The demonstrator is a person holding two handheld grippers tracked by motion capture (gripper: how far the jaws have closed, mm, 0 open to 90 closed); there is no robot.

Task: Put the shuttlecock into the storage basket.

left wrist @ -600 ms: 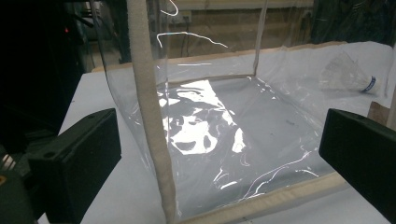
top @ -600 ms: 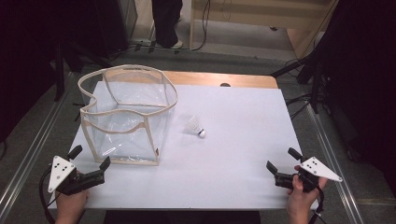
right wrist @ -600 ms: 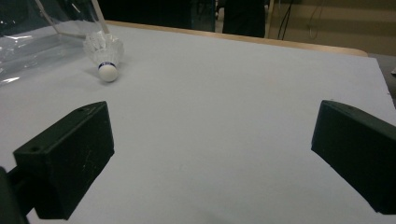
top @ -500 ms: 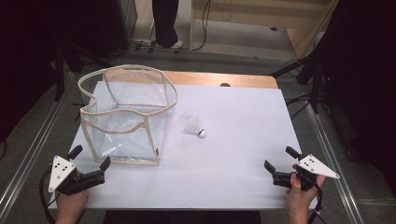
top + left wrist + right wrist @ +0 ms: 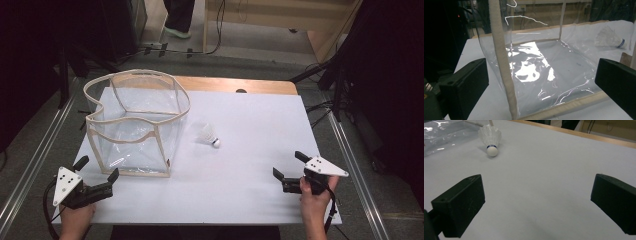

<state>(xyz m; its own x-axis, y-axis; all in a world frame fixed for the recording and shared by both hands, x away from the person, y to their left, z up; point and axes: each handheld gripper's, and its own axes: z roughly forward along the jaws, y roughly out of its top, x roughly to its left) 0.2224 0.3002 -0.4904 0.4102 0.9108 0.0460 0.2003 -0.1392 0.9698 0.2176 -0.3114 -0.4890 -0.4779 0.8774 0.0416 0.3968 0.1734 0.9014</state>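
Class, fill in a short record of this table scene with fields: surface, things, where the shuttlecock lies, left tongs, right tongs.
surface: white table
things: clear bag, shuttlecock
shuttlecock place: on its side, on the table, outside the bag and to its right in the high view
left tongs: open, holding nothing, facing the bag's near corner
right tongs: open, holding nothing, pointing toward the shuttlecock, well short of it

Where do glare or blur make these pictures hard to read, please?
Left gripper view: bright glare patches on the clear bag, and the shuttlecock looks hazy through its wall. Right gripper view: even light, shuttlecock sharp. High view: table evenly lit, surroundings dark.
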